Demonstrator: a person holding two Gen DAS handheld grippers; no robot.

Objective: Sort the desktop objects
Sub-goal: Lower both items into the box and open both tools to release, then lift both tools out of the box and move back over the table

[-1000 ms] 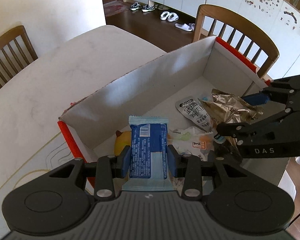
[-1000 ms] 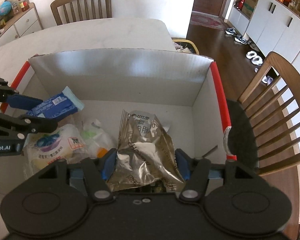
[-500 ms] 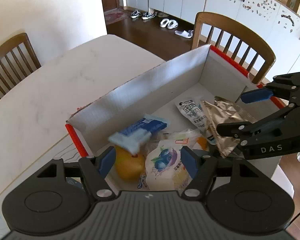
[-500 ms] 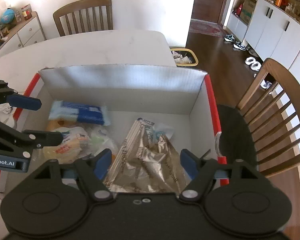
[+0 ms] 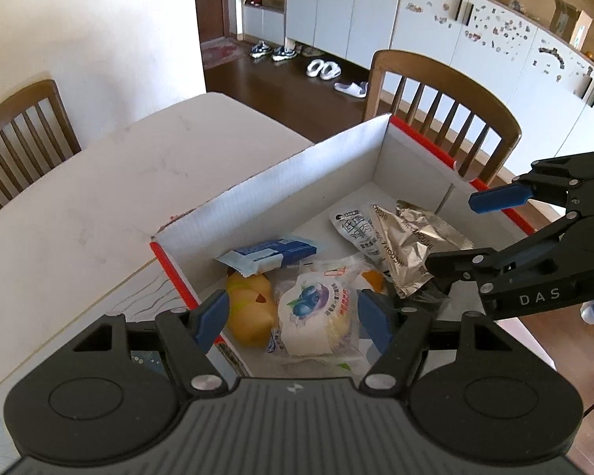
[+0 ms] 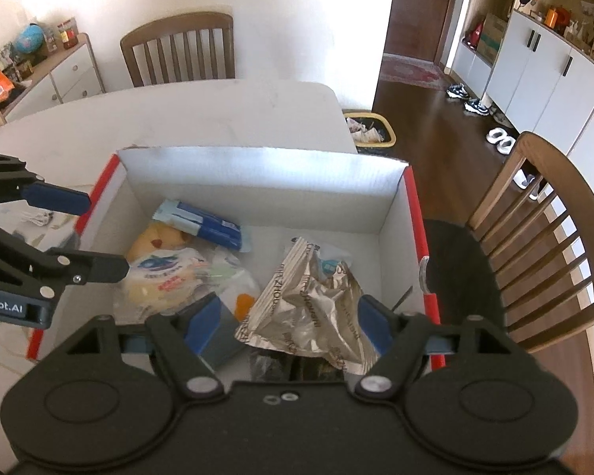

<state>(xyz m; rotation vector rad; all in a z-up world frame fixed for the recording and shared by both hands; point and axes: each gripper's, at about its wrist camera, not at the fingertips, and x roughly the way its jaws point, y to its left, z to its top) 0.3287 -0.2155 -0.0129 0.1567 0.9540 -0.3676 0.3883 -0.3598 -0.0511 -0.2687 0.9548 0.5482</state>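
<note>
Both grippers spread wide, empty: left gripper (image 5: pixel 293 318), right gripper (image 6: pixel 287 326) over the red-edged white cardboard box (image 6: pixel 257 190). Crinkly silver foil snack pouch (image 6: pixel 313 308) lies inside w/ blue wrapper (image 5: pixel 273 253). Light, slippery, crushable imo; pinch a sealed edge.

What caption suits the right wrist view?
Open right hand-held gripper above a cardboard box holding a foil packet and blue wrapper.

Left wrist view close above the cardboard box (image 5: pixel 281 182), looking down toward 1 o'clock, right wrist view close over its near edge, facing 12 o'clock, both sharing the box interior (image 6: pixel 265 198).
</note>
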